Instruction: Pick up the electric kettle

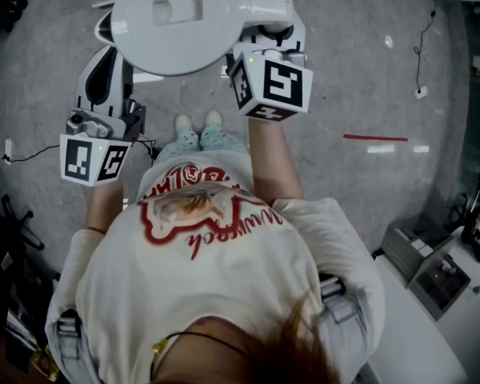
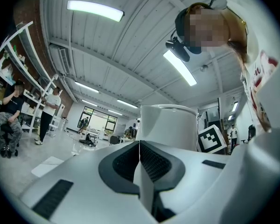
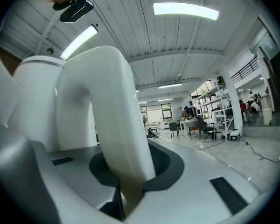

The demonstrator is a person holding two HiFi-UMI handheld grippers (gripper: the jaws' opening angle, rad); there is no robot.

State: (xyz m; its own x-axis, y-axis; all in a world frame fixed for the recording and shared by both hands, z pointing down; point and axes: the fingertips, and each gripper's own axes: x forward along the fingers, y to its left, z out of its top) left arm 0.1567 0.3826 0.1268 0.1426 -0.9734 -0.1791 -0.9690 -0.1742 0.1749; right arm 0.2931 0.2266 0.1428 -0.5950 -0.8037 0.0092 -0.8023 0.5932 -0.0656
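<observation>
Holding the white plastic electric kettle (image 1: 176,22) aloft, your right gripper (image 3: 126,190) clamps its curved handle (image 3: 107,115); your left gripper (image 2: 140,171) is closed, empty

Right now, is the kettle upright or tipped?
Upright: the electric kettle shows its lid squarely from above, and its walls stand vertical.

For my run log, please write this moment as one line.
electric kettle: held in air | right tongs: shut on its handle | left tongs: shut, empty
</observation>
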